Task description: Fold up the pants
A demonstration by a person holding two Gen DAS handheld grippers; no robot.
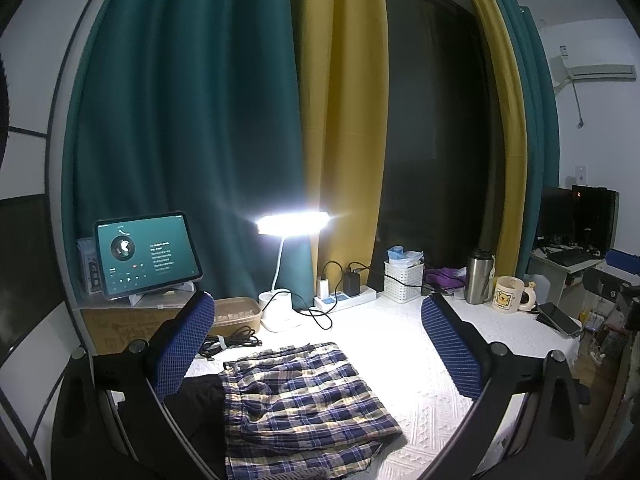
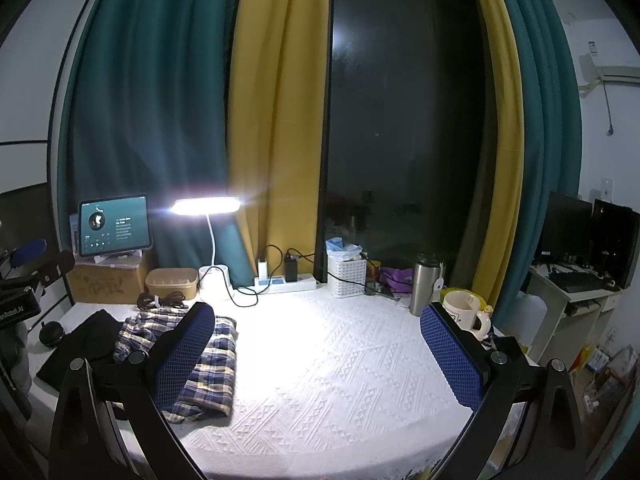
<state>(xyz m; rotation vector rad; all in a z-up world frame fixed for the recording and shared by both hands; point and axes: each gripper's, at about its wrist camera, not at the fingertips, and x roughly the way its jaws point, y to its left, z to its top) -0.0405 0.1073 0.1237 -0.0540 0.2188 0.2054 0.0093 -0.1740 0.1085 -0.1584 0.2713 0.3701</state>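
The plaid pants point(image 1: 296, 400) lie folded into a compact bundle on the white textured cloth point(image 2: 340, 372) covering the counter, at its left side, with a black garment point(image 1: 196, 396) touching their left edge. Both sets of tongs hang above the counter with blue pads spread wide and empty — the left tongs point(image 1: 316, 348) over the pants, the right tongs point(image 2: 316, 356) over bare cloth beside them. A lit desk lamp point(image 1: 294, 222) and a tablet point(image 1: 146, 252) stand at the back.
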